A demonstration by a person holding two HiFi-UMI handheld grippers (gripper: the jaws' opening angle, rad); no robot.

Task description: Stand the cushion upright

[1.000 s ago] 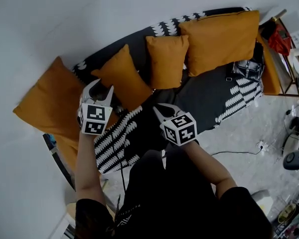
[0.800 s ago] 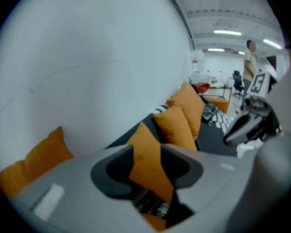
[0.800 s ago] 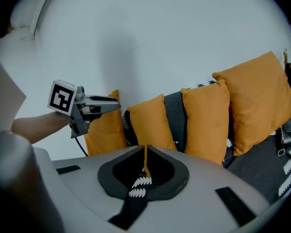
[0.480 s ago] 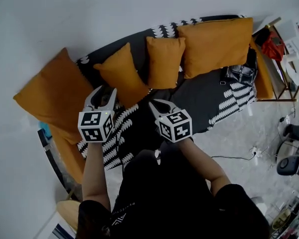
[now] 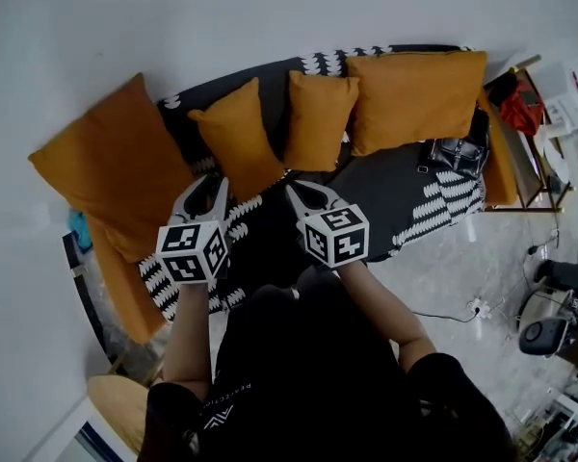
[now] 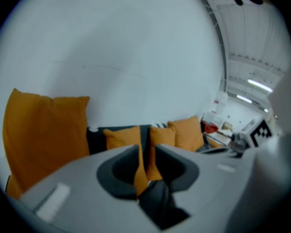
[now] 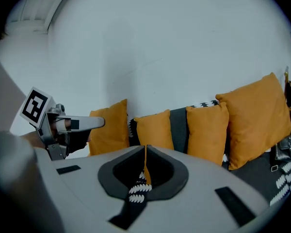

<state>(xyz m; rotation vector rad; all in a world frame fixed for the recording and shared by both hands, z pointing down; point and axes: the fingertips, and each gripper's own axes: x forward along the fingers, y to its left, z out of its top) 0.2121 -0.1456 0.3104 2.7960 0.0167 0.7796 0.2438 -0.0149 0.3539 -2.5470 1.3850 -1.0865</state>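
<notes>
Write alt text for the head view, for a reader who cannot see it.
Four orange cushions stand on a dark sofa against a white wall. In front, a person holds the left gripper and right gripper above it, both empty; the left's jaws have just been closing on nothing.

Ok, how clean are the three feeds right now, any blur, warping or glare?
Head view: sharp, but the fisheye bows the sofa into an arc. Left gripper view: soft all over, cushions smeared, corners dark. Right gripper view: cushions crisp, light even, no glare.
</notes>
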